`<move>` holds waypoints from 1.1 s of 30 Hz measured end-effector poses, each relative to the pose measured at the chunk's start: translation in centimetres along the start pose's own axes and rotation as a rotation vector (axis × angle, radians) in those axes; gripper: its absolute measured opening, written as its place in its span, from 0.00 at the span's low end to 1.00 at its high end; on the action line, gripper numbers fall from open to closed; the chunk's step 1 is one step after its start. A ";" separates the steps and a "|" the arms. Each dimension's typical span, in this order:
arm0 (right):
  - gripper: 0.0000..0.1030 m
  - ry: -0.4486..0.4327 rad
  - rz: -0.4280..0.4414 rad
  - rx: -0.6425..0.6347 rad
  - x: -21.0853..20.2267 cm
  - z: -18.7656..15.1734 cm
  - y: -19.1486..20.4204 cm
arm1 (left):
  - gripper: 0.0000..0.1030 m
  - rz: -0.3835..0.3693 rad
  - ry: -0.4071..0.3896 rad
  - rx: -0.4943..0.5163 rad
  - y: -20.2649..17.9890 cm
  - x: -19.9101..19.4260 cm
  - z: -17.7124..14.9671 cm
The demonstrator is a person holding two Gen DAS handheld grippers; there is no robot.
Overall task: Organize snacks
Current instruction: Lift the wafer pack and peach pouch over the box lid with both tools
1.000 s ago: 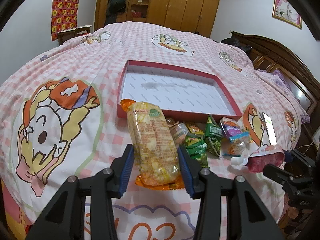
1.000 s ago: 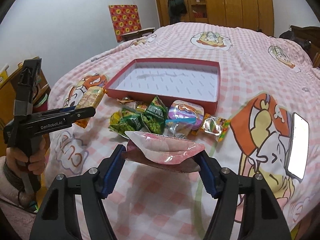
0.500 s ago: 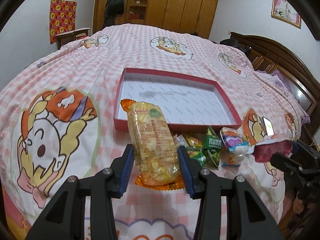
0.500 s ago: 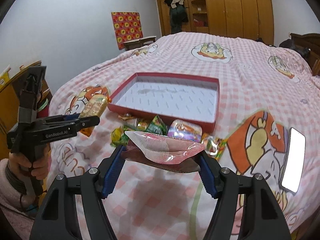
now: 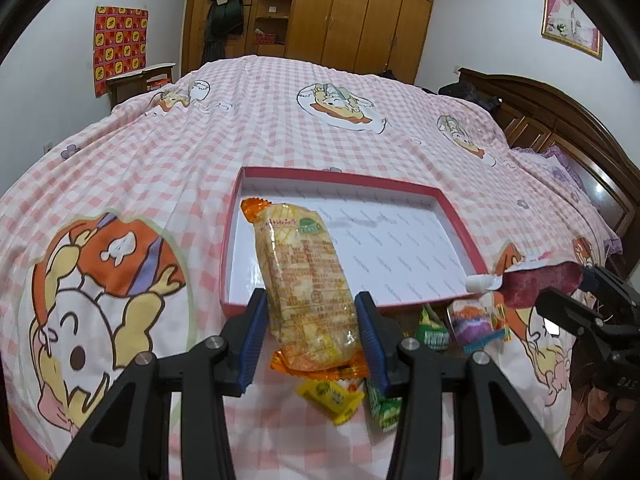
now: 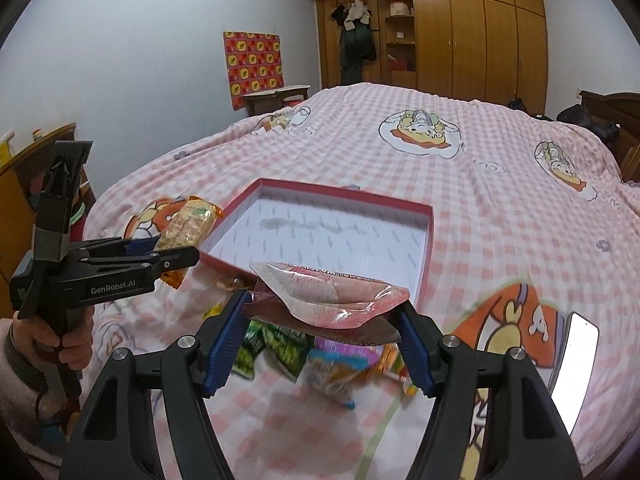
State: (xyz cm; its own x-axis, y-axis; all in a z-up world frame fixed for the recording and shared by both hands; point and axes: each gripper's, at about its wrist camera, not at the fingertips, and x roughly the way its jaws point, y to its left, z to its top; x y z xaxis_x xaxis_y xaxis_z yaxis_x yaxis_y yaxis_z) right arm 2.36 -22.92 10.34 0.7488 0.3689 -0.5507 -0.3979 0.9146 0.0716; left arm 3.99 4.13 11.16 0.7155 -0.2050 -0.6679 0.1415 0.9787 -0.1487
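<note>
Lifted clear of the bed since a second ago, both claws now near the red tray (image 5: 456, 216), left claw (image 5: 311, 322) gripping a yellow cracker pack (image 5: 306, 276), right claw (image 6: 324, 320) clamping a pink pouch (image 6: 332, 298), each apparently due for release over the tray ahead.

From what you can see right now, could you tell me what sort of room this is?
Almost certainly a bedroom: a bed with a pink checked cartoon bedspread, a dark wooden headboard, and a wooden wardrobe along the far wall.
</note>
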 end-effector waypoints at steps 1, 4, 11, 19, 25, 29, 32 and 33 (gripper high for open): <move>0.68 -0.002 -0.003 -0.002 0.2 0.1 -0.1 | 0.45 -0.002 0.001 0.000 0.0 0.2 0.3; 0.68 -0.005 -0.013 -0.009 1.2 1.0 -0.5 | 0.45 -0.002 0.002 0.007 -0.1 1.0 1.1; 0.68 -0.007 -0.033 0.009 4.1 2.8 -2.1 | 0.45 0.011 0.013 0.022 -0.3 3.5 2.8; 0.68 -0.012 -0.084 -0.020 7.5 4.5 -3.0 | 0.45 0.037 0.032 0.020 0.4 6.9 4.5; 0.68 -0.024 -0.104 -0.020 10.0 5.3 -3.6 | 0.45 0.043 0.040 -0.005 0.9 9.6 5.8; 0.68 -0.045 -0.131 -0.026 11.8 5.7 -4.0 | 0.45 0.049 0.043 -0.008 0.9 11.1 6.2; 0.68 -0.039 -0.150 -0.052 13.1 5.5 -4.1 | 0.45 0.054 0.053 -0.005 0.9 12.2 6.1; 0.68 -0.034 -0.152 -0.057 13.4 5.4 -4.1 | 0.45 0.056 0.058 -0.003 0.9 12.5 6.1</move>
State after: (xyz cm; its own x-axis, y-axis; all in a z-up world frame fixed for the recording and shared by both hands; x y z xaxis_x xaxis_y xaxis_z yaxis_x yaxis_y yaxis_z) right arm 16.87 -20.87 7.15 0.8196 0.2327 -0.5235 -0.3068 0.9500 -0.0581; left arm 17.24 2.50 7.11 0.6813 -0.1500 -0.7165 0.0998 0.9887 -0.1121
